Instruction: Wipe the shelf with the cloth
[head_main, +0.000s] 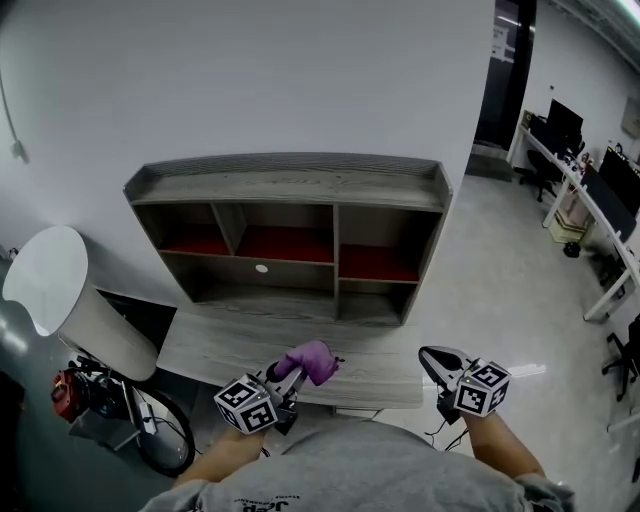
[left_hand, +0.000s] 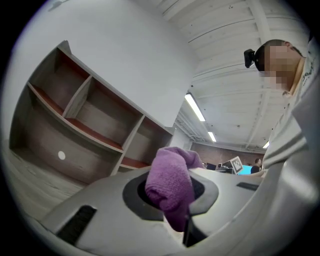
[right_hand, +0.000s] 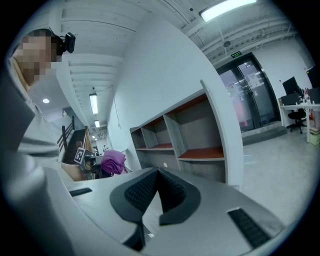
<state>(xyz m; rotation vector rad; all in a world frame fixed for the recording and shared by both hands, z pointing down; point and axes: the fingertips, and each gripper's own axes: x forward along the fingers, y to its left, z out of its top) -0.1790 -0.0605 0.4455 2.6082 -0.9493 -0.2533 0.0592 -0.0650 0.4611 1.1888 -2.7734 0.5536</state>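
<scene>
A grey wooden shelf unit (head_main: 290, 190) with red-floored compartments stands on a grey desk (head_main: 220, 340) against the white wall. My left gripper (head_main: 298, 370) hovers over the desk's front edge, shut on a bunched purple cloth (head_main: 312, 360). In the left gripper view the cloth (left_hand: 170, 185) bulges out between the jaws of the gripper (left_hand: 172, 200), and the shelf (left_hand: 85, 125) lies ahead to the left. My right gripper (head_main: 433, 358) is at the desk's front right corner, shut with nothing in it (right_hand: 159, 194). From there the shelf (right_hand: 190, 130) and the cloth (right_hand: 113, 161) both show.
A white cylindrical object (head_main: 60, 290) stands left of the desk, with a wheel (head_main: 165, 435) and a red item (head_main: 68, 392) below it. Office desks and chairs (head_main: 590, 190) line the right side past grey floor (head_main: 500, 260). A dark doorway (head_main: 505, 70) is at the back right.
</scene>
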